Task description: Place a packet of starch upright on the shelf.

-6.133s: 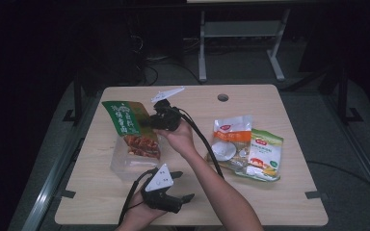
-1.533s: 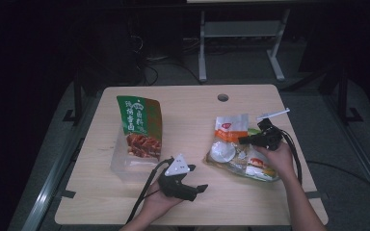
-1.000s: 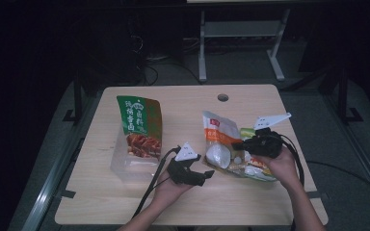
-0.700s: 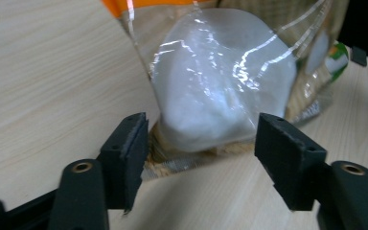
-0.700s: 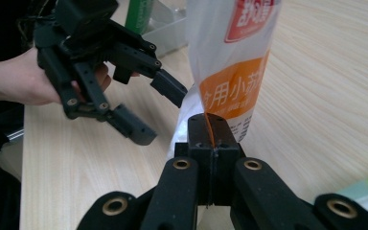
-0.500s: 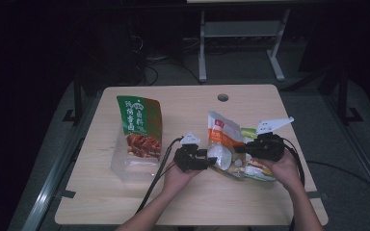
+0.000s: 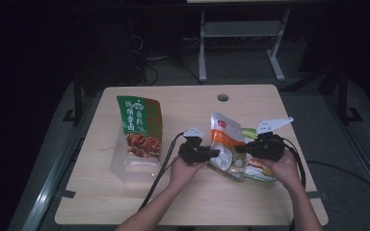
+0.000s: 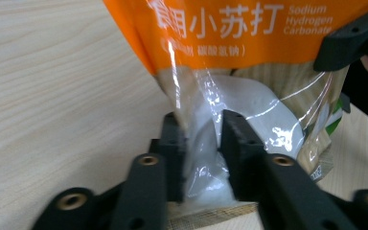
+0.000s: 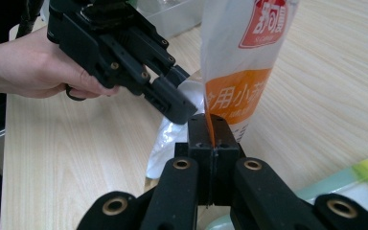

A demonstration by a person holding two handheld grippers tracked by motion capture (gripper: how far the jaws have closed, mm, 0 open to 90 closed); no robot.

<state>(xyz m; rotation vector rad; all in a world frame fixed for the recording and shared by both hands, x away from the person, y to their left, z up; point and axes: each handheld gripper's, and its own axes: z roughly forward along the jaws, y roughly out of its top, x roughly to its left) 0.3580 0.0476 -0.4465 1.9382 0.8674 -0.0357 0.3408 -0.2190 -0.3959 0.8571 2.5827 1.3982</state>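
Pinching the orange edge of the baking soda pouch (image 9: pixel 242 62) flat in your right gripper (image 9: pixel 211 132) keeps it propped upright. Your left gripper (image 8: pixel 202 136) has just been closing on the pouch's clear powder-filled lower part, steadying it. A green snack bag (image 7: pixel 139 115) on a clear tub (image 7: pixel 130 166) lies well left of the pouch.

Left tool (image 8: pixel 202 143) with jaws just closing, right tool (image 9: pixel 210 134) clamped tight, both facing inward.

Orange-and-clear pouch (image 7: pixel 226 144), green snack bag (image 7: pixel 138 115)
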